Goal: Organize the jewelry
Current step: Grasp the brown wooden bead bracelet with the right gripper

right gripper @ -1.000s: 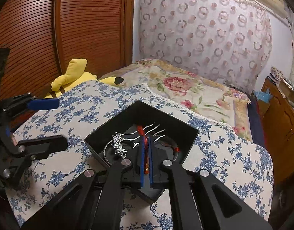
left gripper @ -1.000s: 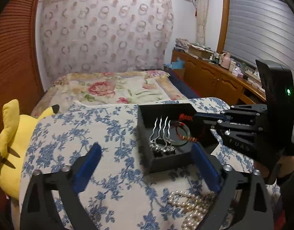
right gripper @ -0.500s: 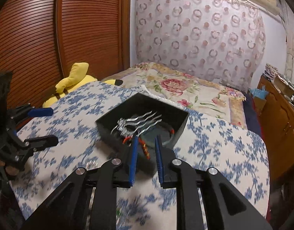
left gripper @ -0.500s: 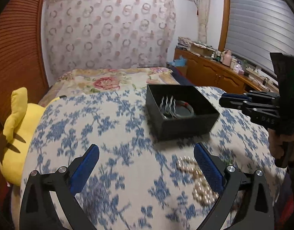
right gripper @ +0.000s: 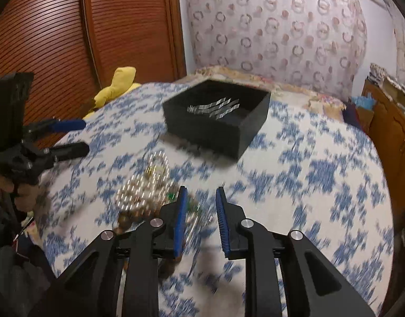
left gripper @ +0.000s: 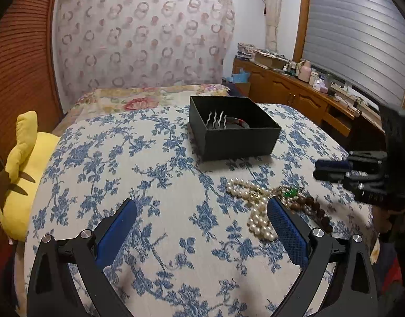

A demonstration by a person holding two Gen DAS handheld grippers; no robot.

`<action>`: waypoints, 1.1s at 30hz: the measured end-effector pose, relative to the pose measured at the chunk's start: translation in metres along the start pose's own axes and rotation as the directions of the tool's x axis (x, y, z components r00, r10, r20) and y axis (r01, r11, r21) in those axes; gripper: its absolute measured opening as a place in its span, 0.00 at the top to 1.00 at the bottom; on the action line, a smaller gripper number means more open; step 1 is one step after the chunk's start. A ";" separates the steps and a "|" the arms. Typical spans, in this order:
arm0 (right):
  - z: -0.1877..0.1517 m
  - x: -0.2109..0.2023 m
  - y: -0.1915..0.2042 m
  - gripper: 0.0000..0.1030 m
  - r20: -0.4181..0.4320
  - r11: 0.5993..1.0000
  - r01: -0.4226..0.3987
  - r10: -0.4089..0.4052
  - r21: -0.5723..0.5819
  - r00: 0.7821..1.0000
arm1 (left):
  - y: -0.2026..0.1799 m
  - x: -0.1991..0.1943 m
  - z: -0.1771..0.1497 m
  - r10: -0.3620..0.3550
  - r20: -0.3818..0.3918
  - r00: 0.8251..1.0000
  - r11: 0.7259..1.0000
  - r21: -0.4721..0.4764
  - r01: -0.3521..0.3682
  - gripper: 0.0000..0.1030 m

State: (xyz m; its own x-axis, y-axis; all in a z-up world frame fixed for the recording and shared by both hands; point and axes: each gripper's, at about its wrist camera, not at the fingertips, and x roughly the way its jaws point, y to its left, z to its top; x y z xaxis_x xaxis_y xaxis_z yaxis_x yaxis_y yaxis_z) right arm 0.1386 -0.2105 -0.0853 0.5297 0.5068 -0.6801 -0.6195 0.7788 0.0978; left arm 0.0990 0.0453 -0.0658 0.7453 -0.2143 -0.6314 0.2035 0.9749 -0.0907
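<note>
Left wrist view: the left claw (left gripper: 201, 233) hangs spread wide and empty over the blue-flowered tablecloth (left gripper: 160, 185). The black box (left gripper: 234, 129) sits further back on the table, already holding silver hair forks (left gripper: 215, 119) and a bangle (left gripper: 238, 122). Nearer lies a pile: a pearl necklace (left gripper: 255, 211), a dark wooden bead string (left gripper: 312, 208) and a small green piece (left gripper: 291, 192), just beside the left claw's right-hand finger. The right claw (left gripper: 325, 170) hovers at the pile's far side.

Right wrist view: this picture is blurred by motion. The right claw (right gripper: 201, 208) is opening, its jaws a little apart with nothing between them, and the pearl necklace (right gripper: 141, 187) lies just to its left.

The step in hand looks like fetching the next piece. It would go best if the jaws spread wider first, then came down on one strand only, away from the knot where pearls and wooden beads overlap. Lifting slowly would keep the other strands from dragging along.
</note>
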 end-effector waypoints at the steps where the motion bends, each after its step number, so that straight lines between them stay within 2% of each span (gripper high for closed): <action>1: -0.005 0.001 0.002 0.76 -0.008 1.000 -0.001 0.001 0.000 1.000 | -0.001 -0.001 -0.002 -0.004 -0.002 1.000 1.000 -0.001 0.004 0.07; 11: -0.028 0.002 0.019 0.76 -0.064 1.000 -0.024 0.024 -0.008 0.998 | -0.006 -0.002 -0.014 -0.013 -0.023 1.000 1.000 -0.006 0.013 0.07; 19: -0.035 0.009 0.021 0.76 -0.097 1.000 -0.009 0.009 0.000 0.995 | -0.014 0.003 -0.019 -0.016 -0.039 0.999 1.000 0.003 0.016 0.07; 21: -0.035 0.008 0.022 0.82 -0.096 1.000 -0.012 0.012 -0.006 0.995 | -0.015 0.003 -0.019 -0.016 -0.041 0.999 1.000 0.006 0.016 0.07; 22: -0.035 0.007 0.023 0.85 -0.093 1.000 -0.016 0.015 -0.012 0.996 | -0.016 0.003 -0.020 -0.018 -0.041 0.999 1.000 0.007 0.019 0.07; 33: -0.020 -0.046 0.014 0.85 0.063 1.000 -0.002 0.003 -0.013 0.998 | -0.030 0.009 -0.022 -0.060 -0.058 0.996 0.998 0.020 0.062 0.09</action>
State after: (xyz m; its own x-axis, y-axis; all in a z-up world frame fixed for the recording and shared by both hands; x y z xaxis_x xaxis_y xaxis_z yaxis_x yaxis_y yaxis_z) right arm 0.0944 -0.2302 -0.0673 0.5636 0.5313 -0.6325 -0.6279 0.7731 0.0899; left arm 0.0855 0.0156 -0.0861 0.6933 -0.2689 -0.6686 0.2621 0.9583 -0.1137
